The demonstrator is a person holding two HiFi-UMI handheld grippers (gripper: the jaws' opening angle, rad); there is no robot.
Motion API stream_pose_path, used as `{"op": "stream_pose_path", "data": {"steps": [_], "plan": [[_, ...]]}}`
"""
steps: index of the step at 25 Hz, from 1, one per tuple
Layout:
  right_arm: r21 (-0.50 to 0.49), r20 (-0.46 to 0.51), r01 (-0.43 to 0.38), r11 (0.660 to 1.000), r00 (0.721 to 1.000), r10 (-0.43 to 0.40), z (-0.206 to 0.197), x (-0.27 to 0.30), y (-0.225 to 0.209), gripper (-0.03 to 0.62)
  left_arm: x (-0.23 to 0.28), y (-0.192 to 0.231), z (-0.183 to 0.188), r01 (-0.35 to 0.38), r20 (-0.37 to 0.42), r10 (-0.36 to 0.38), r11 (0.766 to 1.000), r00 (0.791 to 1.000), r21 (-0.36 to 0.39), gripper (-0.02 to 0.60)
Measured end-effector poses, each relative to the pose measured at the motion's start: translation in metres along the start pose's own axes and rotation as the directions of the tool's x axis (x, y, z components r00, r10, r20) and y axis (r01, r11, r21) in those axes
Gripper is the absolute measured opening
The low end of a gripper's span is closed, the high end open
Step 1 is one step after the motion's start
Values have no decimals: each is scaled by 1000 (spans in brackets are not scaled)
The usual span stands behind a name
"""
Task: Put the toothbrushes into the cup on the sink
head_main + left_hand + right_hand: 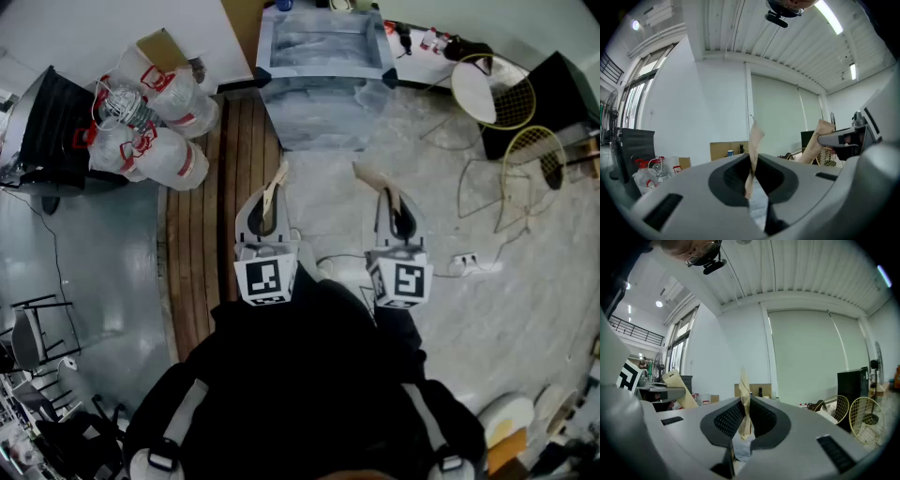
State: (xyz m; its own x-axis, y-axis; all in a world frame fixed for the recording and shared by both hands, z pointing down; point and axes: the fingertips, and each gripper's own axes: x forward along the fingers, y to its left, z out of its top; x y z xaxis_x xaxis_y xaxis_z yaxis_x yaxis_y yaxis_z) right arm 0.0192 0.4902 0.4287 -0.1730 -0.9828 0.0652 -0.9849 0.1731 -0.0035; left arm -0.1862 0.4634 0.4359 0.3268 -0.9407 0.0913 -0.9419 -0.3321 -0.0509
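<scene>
Grey sink (323, 112): it stands straight ahead of you at the top of the head view, its front wall facing both grippers and well apart from them.
Left gripper (278, 180) (752, 150): you hold it level, aimed towards the sink, with its tan-taped jaws pressed together and nothing between them.
Right gripper (380, 187) (744, 399): you hold it level beside the left one, apart from it, and its jaws are likewise closed tip to tip and empty.
Blue cup (730, 153): it is small and far ahead in the left gripper view, against a brown board (723, 150), just left of the jaws.
Wooden slats (202, 234): a strip of them runs along the floor at your left.
Bottles (155, 117): a bundle of clear ones with red labels lies left of the slats.
Rackets (525, 141): two rest at the right, beside a black box.
Power strip (476, 265): it is white and lies on the pale floor, right of the right gripper.
</scene>
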Motion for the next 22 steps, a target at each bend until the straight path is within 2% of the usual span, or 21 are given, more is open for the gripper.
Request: {"op": "stream_pose_path", "data": {"steps": [4, 10, 14, 22], "plan": [[8, -5, -11, 1000, 1000, 12, -10, -2, -10, 32, 2, -12, 4, -1, 4, 1, 1000, 1000, -6, 28], [52, 9, -28, 998, 1000, 27, -5, 4, -22, 32, 15, -21, 3, 9, -8, -9, 1000, 1000, -7, 28], [44, -9, -26, 999, 1000, 26, -10, 13, -33, 32, 31, -25, 4, 5, -2, -5, 1000, 1000, -14, 28], [39, -22, -37, 999, 999, 38, -15, 53, -47, 32, 71, -18, -2, -10, -20, 9, 1000, 1000, -30, 28]]}}
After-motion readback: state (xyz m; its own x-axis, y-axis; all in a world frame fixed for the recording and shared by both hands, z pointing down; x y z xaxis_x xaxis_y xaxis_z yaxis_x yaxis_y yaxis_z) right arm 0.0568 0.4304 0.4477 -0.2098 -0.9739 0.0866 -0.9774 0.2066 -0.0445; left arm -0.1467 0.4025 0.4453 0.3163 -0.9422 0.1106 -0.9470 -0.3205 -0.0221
